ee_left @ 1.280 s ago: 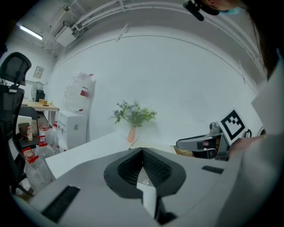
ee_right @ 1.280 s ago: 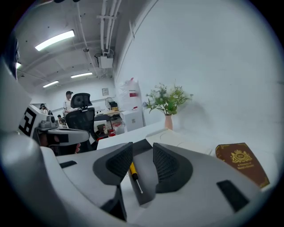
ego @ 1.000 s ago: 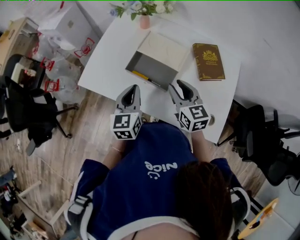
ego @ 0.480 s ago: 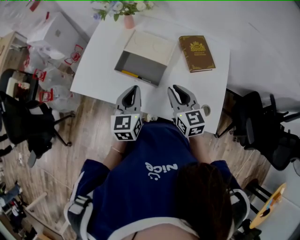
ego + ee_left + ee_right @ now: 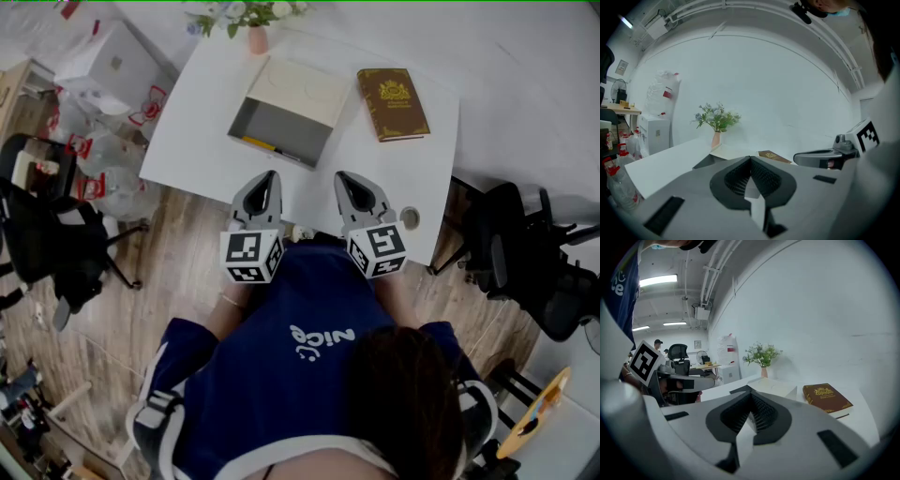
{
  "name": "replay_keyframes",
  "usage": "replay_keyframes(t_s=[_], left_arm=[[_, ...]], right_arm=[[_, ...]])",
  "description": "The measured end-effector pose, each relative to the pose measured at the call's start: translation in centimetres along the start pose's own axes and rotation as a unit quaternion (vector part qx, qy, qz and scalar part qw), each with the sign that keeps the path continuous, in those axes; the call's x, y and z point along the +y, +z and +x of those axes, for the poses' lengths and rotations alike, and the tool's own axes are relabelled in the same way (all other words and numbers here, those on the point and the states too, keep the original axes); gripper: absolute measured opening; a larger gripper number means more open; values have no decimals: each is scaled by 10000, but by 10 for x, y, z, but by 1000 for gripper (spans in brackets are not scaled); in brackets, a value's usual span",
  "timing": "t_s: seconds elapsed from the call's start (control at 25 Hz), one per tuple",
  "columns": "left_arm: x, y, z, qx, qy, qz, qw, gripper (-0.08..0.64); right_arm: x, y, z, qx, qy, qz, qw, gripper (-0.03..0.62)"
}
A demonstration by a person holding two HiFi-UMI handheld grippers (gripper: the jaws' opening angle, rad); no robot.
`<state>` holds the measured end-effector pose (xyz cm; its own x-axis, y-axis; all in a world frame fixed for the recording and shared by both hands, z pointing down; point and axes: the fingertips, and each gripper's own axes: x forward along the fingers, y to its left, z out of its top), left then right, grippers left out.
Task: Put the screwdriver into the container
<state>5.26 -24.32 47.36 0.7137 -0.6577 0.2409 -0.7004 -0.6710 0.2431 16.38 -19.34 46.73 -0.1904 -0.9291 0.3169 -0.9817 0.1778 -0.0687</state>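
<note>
Screwdriver (image 5: pixel 272 150): lying inside grey container (image 5: pixel 286 125) on table (image 5: pixel 202 117), along near wall. Left gripper (image 5: pixel 265 178) fingers together, empty; right gripper (image 5: pixel 345 178) fingers just closed, empty. Placement apparently complete: keep the 2 clear of container.

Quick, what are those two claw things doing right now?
Left gripper: jaws closed, holding nothing.
Right gripper: jaws just closed, holding nothing.

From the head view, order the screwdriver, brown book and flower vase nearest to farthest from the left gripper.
1. Screwdriver, in the container, just ahead of the left gripper.
2. Brown book, right, and flower vase, far edge: too close to call.
</note>
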Motion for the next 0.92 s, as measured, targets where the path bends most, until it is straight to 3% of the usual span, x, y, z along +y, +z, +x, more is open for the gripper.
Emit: replay_keyframes(t_s=[0.68,0.92], left_arm=[[-8,9,0,-119,-64,248,9996,17],[-8,14,3,-148,-83,288,9994,17]], right_arm=[[-6,3,-4,-113,-151,-140,9997,21],[-2,14,-4,-128,-239,-723,9970,21]])
